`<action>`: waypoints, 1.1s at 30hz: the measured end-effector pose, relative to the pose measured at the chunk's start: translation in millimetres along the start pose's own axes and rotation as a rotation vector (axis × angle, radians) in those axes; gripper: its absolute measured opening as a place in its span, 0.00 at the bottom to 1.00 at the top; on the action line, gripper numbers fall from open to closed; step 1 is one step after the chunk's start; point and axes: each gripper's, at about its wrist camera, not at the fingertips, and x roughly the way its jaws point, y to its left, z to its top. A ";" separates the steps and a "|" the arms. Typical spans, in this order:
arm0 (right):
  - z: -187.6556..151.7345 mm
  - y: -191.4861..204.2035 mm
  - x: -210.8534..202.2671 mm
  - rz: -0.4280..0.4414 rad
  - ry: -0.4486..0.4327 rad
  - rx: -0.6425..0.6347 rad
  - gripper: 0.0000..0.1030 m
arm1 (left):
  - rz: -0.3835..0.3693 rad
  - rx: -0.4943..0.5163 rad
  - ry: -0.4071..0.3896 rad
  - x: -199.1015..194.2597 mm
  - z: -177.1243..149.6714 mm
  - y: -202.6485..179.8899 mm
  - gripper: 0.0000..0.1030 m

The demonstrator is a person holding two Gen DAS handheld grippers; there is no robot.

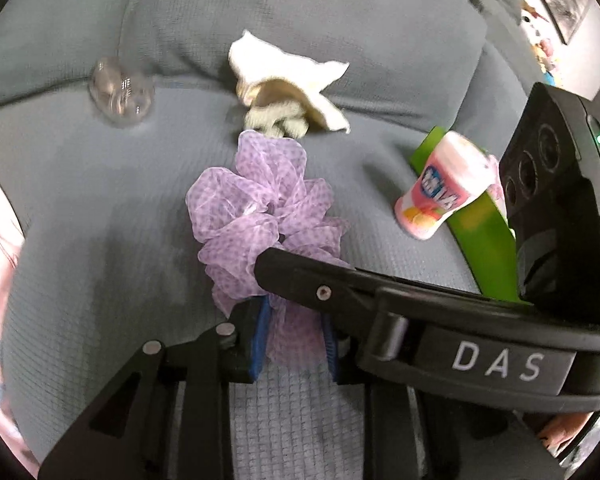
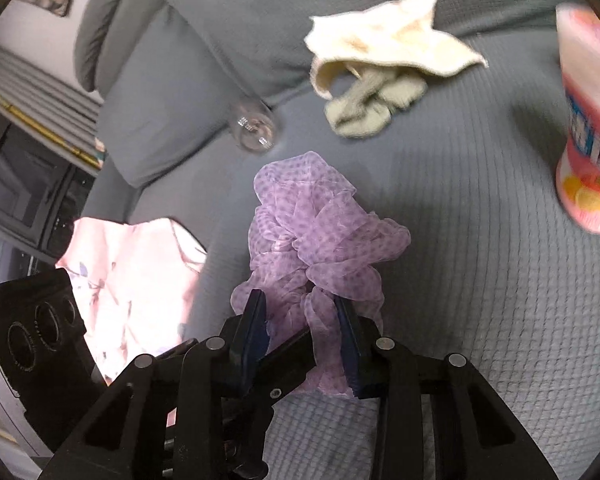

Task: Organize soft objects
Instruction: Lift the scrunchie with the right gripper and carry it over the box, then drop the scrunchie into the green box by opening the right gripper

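A sheer lilac scrunchie with purple dots [image 1: 256, 216] [image 2: 316, 240] lies bunched on the grey sofa seat [image 1: 100, 220] [image 2: 480, 280]. My left gripper [image 1: 296, 320] is shut on its near end, with the fabric pinched between the blue pads. My right gripper [image 2: 300, 308] grips the same end, and the fabric fills the gap between its blue pads. One black finger [image 1: 300, 276] of the right gripper crosses over the left one. Behind the scrunchie lie a cream cloth [image 1: 284, 72] [image 2: 388, 44] and a grey-green knitted piece [image 1: 276, 118] [image 2: 364, 108].
A clear round container [image 1: 120, 92] [image 2: 254, 128] rests at the seat's back crease. A pink bottle [image 1: 444, 188] [image 2: 592, 120] stands at right by a green strip [image 1: 480, 232]. Pink floral cloth [image 2: 136, 280] lies at left. Back cushions rise behind.
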 end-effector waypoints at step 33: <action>-0.3 -114.1 -237.5 -0.006 -0.644 0.166 0.37 | -0.180 0.491 -0.275 4.8 46.2 -236.8 0.20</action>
